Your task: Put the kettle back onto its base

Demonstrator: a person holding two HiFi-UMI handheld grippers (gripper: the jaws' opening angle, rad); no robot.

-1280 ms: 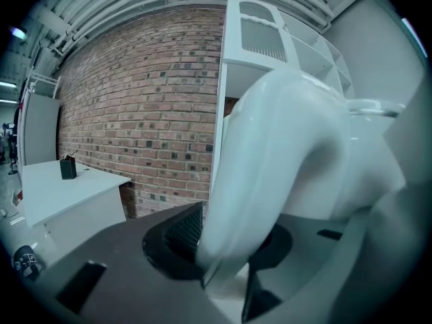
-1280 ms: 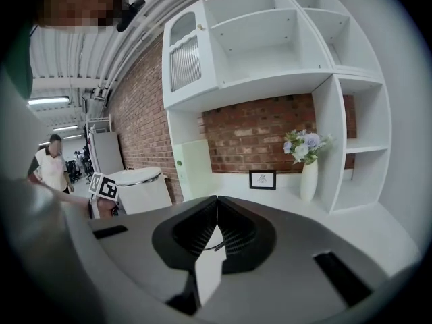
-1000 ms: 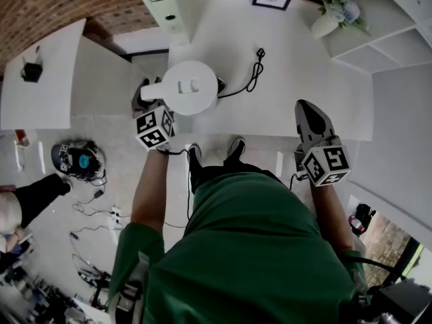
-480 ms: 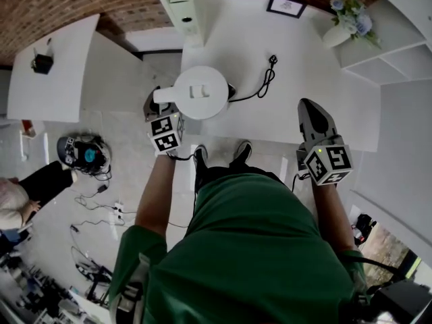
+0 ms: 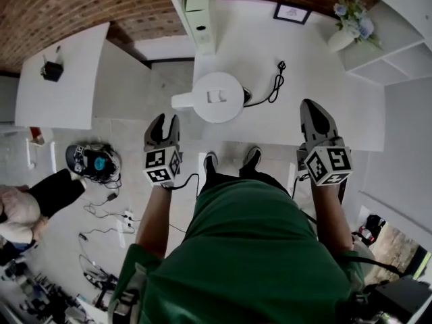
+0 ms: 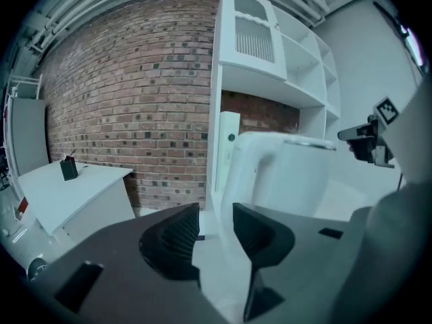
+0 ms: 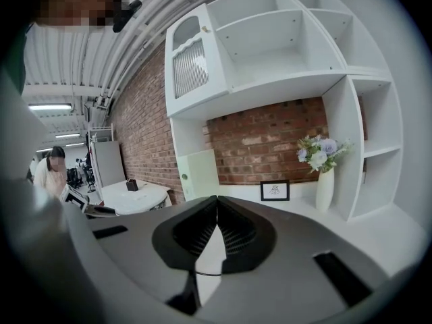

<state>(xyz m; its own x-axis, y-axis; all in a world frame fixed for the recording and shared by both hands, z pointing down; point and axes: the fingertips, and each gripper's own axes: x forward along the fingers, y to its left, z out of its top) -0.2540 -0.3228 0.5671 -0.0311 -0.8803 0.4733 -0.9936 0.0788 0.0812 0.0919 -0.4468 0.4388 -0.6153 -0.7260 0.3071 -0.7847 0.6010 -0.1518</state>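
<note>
The white kettle stands upright on the white counter, its handle pointing left. A sliver of the black base shows under its right edge, and the black cord runs from there to a plug. My left gripper is open and empty, a short way in front of the handle and apart from it. In the left gripper view the kettle fills the space beyond the open left gripper. My right gripper is shut and empty over the counter's right part, and the right gripper holds nothing in its own view either.
A vase of flowers and a small picture frame stand at the counter's back, with white shelves to the right. A tall white cabinet rises behind the kettle. A separate white table is at the left. A person sits on the floor.
My left gripper was at the kettle's handle. It has opened and drawn back toward me, leaving the kettle standing on the counter. The right gripper has barely moved.
</note>
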